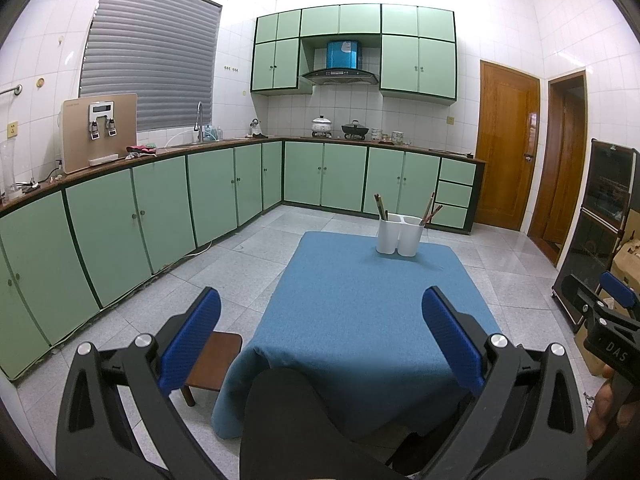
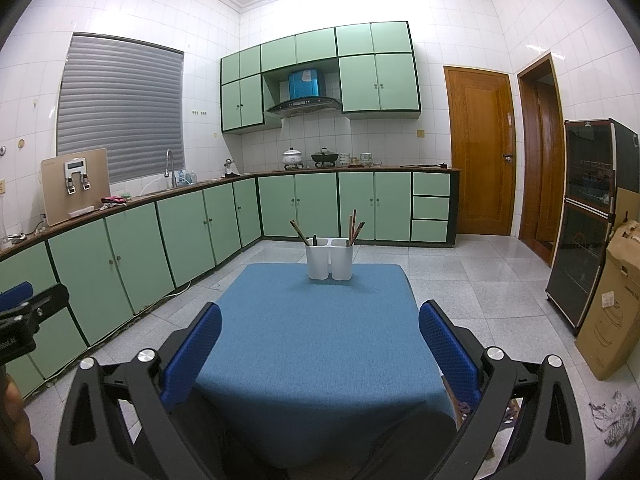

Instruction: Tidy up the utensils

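On the right gripper (image 1: 616, 300), white lettering reads "DAS".

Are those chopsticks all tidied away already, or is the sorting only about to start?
Hard to tell. Already done: chopsticks stand in both compartments of the white holder at the far end of the blue table, with none lying loose. In hand: nothing; the left gripper and right gripper are open and held back. Left: possibly regrouping the chopsticks.
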### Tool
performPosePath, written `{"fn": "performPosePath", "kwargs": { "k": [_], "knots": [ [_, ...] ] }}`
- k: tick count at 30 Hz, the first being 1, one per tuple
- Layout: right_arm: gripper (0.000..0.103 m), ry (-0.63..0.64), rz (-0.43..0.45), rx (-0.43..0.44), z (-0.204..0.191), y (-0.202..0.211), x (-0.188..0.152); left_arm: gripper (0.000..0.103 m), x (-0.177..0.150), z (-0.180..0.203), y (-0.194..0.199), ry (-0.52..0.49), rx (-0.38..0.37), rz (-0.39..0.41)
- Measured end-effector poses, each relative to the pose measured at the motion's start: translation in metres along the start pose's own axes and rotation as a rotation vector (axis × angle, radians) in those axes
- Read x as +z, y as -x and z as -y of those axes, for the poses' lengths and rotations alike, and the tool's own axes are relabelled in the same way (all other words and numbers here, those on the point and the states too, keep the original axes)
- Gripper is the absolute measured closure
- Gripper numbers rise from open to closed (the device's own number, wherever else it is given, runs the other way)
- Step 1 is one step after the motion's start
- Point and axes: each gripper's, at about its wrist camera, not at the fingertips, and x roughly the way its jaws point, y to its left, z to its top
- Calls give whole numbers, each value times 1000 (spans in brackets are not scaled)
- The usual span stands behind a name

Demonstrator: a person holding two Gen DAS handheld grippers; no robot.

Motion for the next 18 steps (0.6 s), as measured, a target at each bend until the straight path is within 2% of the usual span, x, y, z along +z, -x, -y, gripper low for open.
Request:
{"fn": "performPosePath", "kwargs": {
  "k": [18],
  "knots": [
    [6,0,-3,0,0,0,0,5,-1,8,-1,-3,-6,3]
  ]
}}
